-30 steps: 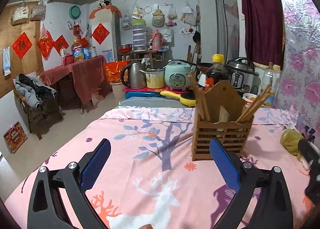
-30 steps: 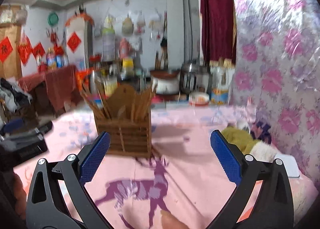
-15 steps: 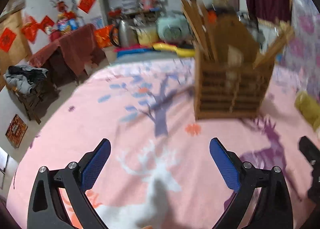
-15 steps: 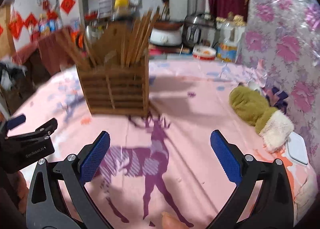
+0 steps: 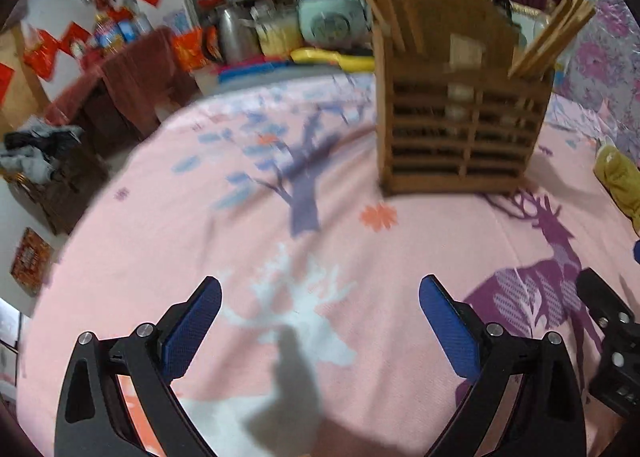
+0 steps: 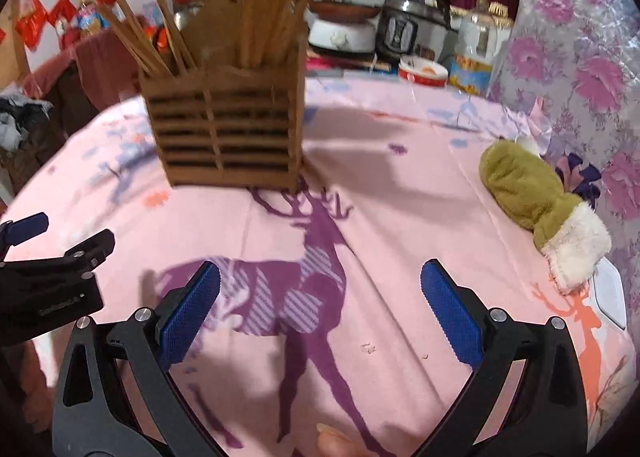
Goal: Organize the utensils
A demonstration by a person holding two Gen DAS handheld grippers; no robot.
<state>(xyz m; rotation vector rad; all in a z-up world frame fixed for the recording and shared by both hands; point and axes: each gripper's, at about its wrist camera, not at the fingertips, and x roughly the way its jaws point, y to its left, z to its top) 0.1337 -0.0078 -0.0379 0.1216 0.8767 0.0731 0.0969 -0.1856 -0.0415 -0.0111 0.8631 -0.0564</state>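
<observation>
Above the pink cloth (image 5: 168,241), both claws (image 5: 320,321) (image 6: 320,309) hover, jaws spread.

Bright indoor light, motion blur, fisheye

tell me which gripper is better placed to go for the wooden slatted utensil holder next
Probably the right gripper, narrowly. Both are open and empty, short of the wooden slatted utensil holder. From the left gripper the holder sits off toward its right finger; in the right view it is nearer centre, slightly left.
</observation>
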